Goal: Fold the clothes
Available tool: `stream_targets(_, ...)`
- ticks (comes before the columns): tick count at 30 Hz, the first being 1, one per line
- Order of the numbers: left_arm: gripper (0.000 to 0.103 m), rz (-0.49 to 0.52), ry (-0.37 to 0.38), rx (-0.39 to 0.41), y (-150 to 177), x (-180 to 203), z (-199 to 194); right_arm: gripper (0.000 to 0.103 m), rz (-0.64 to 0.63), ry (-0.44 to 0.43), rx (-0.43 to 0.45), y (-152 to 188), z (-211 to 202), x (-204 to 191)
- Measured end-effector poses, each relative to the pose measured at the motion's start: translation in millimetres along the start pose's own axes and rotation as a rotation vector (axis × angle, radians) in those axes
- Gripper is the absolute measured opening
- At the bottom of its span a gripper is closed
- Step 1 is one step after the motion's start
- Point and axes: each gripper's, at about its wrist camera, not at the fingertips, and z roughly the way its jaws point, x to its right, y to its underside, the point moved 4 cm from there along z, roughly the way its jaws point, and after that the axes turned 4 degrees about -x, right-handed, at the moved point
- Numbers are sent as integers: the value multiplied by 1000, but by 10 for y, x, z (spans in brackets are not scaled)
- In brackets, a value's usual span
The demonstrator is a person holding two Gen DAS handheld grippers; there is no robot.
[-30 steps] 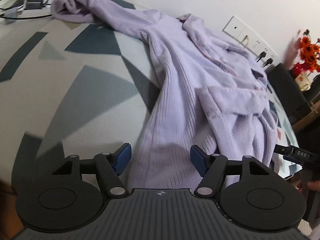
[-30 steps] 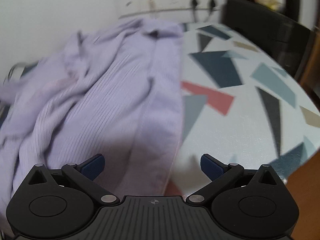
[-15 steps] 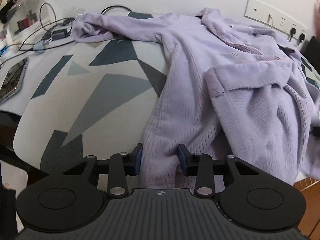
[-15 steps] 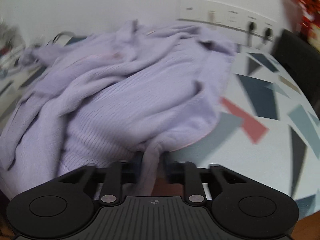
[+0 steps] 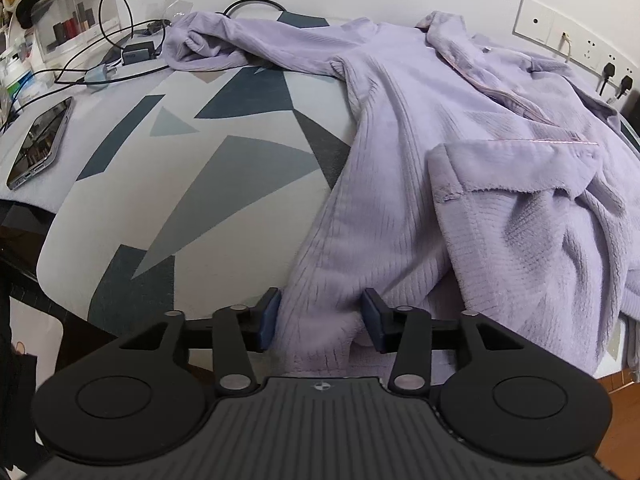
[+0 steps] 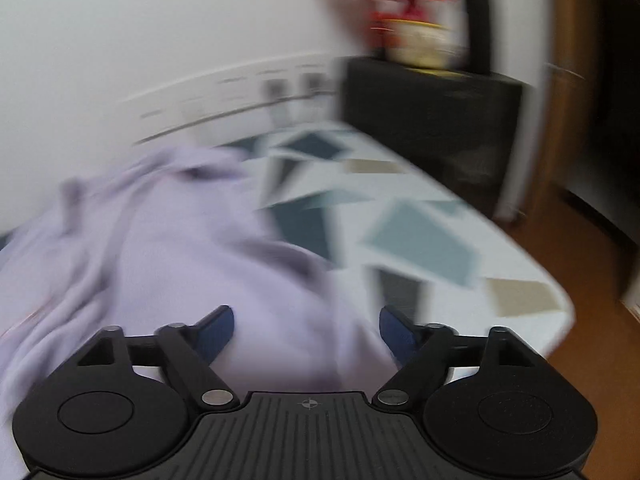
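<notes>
Your left gripper (image 5: 320, 322) sits at the near edge of the table (image 5: 192, 184), its jaws just eased apart, with the hem of the lilac robe (image 5: 400, 152) between the pads, which appear to rest beside the cloth without pinching. That robe lies spread and rumpled across the table, one sleeve flung far left, so no fold is finished. Your right gripper (image 6: 306, 330) has just sprung wide over the robe's right edge, gripping nothing.

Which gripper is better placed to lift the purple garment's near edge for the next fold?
Left. The left gripper already has the purple garment hem between its jaws, whereas the right gripper stands wide open.
</notes>
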Motion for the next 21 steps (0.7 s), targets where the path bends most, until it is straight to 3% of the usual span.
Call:
stream_targets(3, 65, 1, -6, -2, 0, -43, 20, 80, -207, -117, -21, 233, -57, -520)
stream_targets(5, 68, 7, -3, -5, -11, -73, 38, 92, -373, -207, -57, 456, -60, -906)
stream_targets(7, 70, 17, 1, -5, -23, -86, 54, 93, -518, -241, -83, 658, -50, -1220)
stream_targets(10, 71, 29, 0, -2, -35, -83, 67, 93, -623, -228, -127, 863, 80, -1481)
stream_targets(12, 79, 27, -5, -1, -38, -98, 81, 86, -641, -193, -133, 894, 185, -1503)
stream_targets(13, 80, 24, -4, 0, -36, -117, 88, 64, -641, -190, -113, 889, 202, -1492)
stream_targets(14, 81, 23, -1, 1, -36, -133, 92, 36, -639, -164, -95, 841, 205, -1459)
stream_targets(15, 82, 26, 0, 1, -37, -136, 93, 22, -614, -152, -92, 778, 205, -1386)
stream_targets(17, 82, 28, 0, -5, -49, -138, 96, 15, -563, -127, -86, 651, 205, -1238)
stream_targets(19, 82, 23, 0, -16, -67, -141, 103, 13, -471, 22, -40, 464, 254, -914)
stream_targets(21, 82, 20, -3, -20, -73, -141, 106, 13, -287, 147, -25, 269, 332, -446)
